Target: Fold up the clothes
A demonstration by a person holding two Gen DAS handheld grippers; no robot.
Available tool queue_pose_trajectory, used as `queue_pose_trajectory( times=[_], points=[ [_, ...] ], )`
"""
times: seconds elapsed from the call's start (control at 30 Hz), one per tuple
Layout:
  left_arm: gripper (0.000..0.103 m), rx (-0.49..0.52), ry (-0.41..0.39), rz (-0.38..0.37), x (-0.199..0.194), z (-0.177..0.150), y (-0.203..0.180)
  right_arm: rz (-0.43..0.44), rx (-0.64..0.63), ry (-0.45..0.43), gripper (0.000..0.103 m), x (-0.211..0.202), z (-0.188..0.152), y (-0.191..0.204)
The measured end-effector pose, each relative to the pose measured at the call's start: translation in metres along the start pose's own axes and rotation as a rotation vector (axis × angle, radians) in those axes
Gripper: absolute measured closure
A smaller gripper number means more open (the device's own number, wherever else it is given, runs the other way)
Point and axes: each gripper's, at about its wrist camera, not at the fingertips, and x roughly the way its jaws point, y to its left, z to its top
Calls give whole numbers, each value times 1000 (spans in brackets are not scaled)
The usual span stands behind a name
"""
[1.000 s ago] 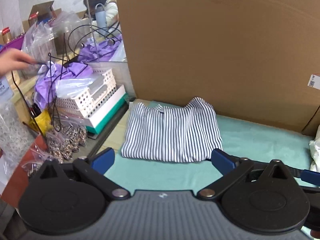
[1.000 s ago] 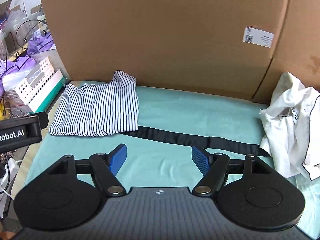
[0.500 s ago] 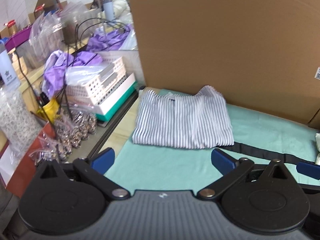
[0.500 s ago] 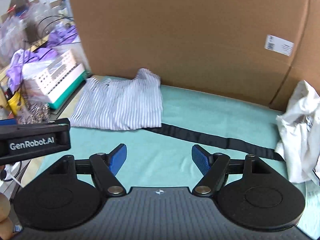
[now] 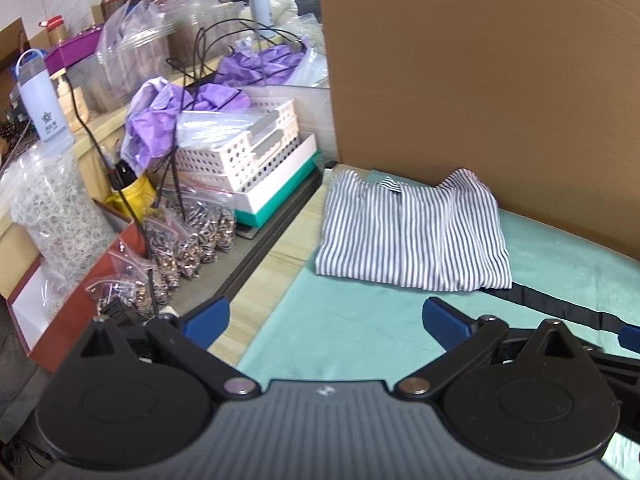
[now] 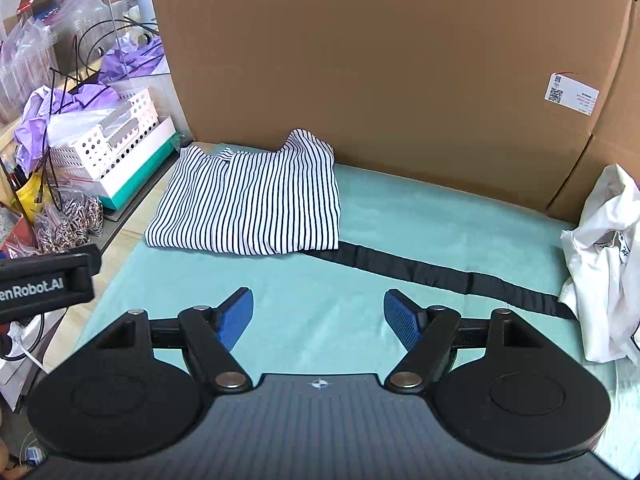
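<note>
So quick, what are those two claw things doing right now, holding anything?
Left gripper: open, holding nothing.
Right gripper: open, holding nothing; the striped shirt lies folded beyond it.

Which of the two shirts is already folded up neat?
The blue-and-white striped shirt, lying flat in a tidy rectangle by the cardboard wall. The white shirt at the right edge is a crumpled heap.
</note>
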Motion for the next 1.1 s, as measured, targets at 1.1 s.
queue_pose_trajectory(
  times=[1.1],
  points=[
    [1, -16, 10, -20, 5, -3, 35, 8, -20, -26, 28, -8, 11, 40]
  ],
)
